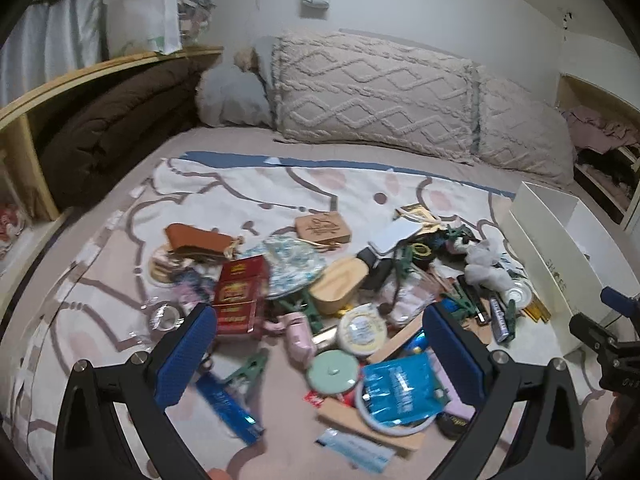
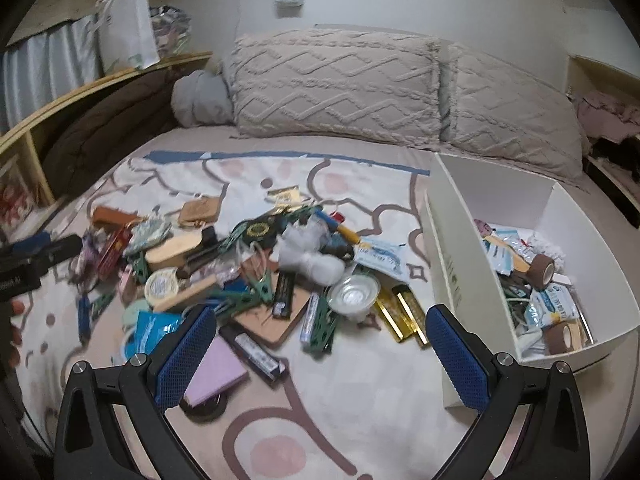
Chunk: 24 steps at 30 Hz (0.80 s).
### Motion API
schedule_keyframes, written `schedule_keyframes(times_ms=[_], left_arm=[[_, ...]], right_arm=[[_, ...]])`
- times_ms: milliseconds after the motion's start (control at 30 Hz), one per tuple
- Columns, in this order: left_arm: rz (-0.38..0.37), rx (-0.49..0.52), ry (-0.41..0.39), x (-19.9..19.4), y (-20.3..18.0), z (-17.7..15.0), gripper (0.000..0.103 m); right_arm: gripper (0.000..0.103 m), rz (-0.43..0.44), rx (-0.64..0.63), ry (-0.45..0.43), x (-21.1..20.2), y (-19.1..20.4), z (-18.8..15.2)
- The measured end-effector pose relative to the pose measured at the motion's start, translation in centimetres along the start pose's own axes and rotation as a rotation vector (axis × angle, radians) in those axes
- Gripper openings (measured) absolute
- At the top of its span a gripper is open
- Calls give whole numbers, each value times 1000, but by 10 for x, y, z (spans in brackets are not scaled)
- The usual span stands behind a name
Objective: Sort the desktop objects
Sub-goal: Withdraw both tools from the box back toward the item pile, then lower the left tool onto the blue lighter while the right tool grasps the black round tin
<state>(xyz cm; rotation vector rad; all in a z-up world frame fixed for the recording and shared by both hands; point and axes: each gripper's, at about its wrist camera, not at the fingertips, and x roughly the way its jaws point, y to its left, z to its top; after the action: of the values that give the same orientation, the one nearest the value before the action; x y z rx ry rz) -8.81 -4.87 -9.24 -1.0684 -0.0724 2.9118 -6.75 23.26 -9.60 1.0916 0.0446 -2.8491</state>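
Currently between picks: left gripper (image 1: 320,340) and right gripper (image 2: 320,340) are both held wide apart and empty above the pile (image 2: 256,272), next item to be chosen and carried to the white bin (image 2: 576,216) right of it

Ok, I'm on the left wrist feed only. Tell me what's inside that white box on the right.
Observer: The white box already holds items: two brown tape rolls and several blue-and-white packets.
Operator: Report the right gripper's state.
Observer: The right gripper is open and empty, hovering over the blanket beside the box.
Operator: Say what lies nearest it.
Observer: A lilac pad sits by its left finger, gold bars toward the box.
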Motion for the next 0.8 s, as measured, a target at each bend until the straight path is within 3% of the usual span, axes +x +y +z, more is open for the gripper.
schedule_keyframes(times_ms=[267,467,800], left_arm=[[84,-43,-5,-10,39,-25,103],[103,-100,11,-7,60,-47,103],[198,-57,81,20,64,-81,103]], right_arm=[[103,57,-44,23,-1,14,-25],[103,108,-53,51,5,27,-43],[103,88,-118,154,37,45,-77]])
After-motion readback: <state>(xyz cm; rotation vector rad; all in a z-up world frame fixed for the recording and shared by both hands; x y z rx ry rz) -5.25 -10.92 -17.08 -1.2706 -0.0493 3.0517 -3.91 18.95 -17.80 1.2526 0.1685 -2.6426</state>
